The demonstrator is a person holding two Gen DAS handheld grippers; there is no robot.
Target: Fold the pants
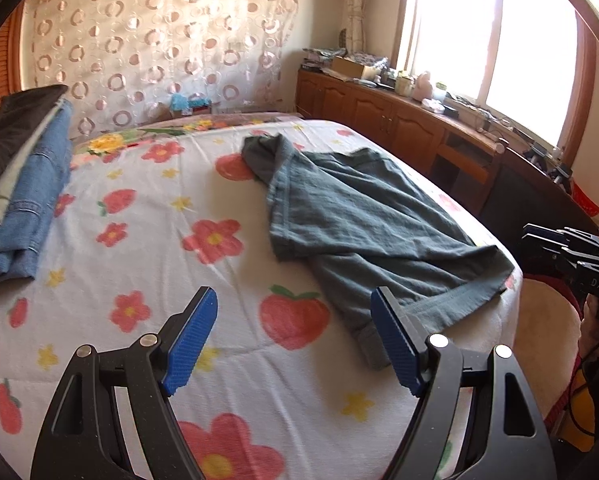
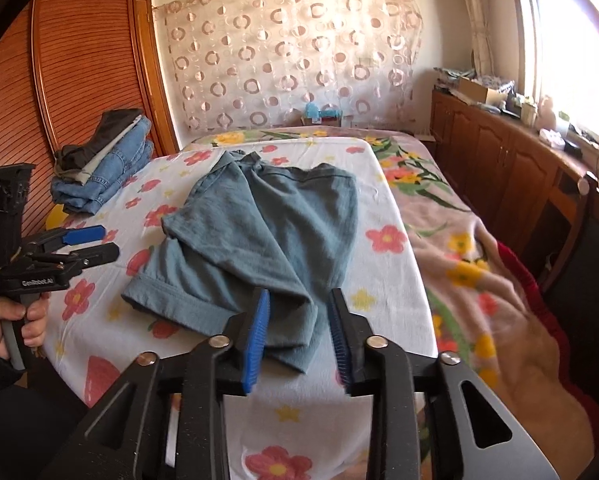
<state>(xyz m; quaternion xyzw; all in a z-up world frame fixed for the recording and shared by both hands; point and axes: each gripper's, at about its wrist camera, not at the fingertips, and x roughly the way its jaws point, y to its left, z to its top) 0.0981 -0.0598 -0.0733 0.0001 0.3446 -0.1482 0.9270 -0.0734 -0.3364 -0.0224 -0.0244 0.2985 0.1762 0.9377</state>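
Grey-green short pants (image 1: pixel 351 216) lie rumpled on the flowered sheet (image 1: pixel 147 208), one leg folded over the other, waistband at the far end. They also show in the right wrist view (image 2: pixel 267 236). My left gripper (image 1: pixel 295 340) is open and empty, low over the sheet, its right pad beside a leg hem. It also shows from the side in the right wrist view (image 2: pixel 95 244). My right gripper (image 2: pixel 297 336) is open and empty, just above the nearest leg hem. It also shows at the right edge of the left wrist view (image 1: pixel 547 244).
A stack of folded jeans and dark clothes (image 1: pixel 23 184) sits at the sheet's far left, also in the right wrist view (image 2: pixel 103 160). A floral blanket (image 2: pixel 471 248) covers the bed to the right. Wooden cabinets (image 1: pixel 399 128) with clutter run under the window. A wooden wardrobe (image 2: pixel 67 64) stands left.
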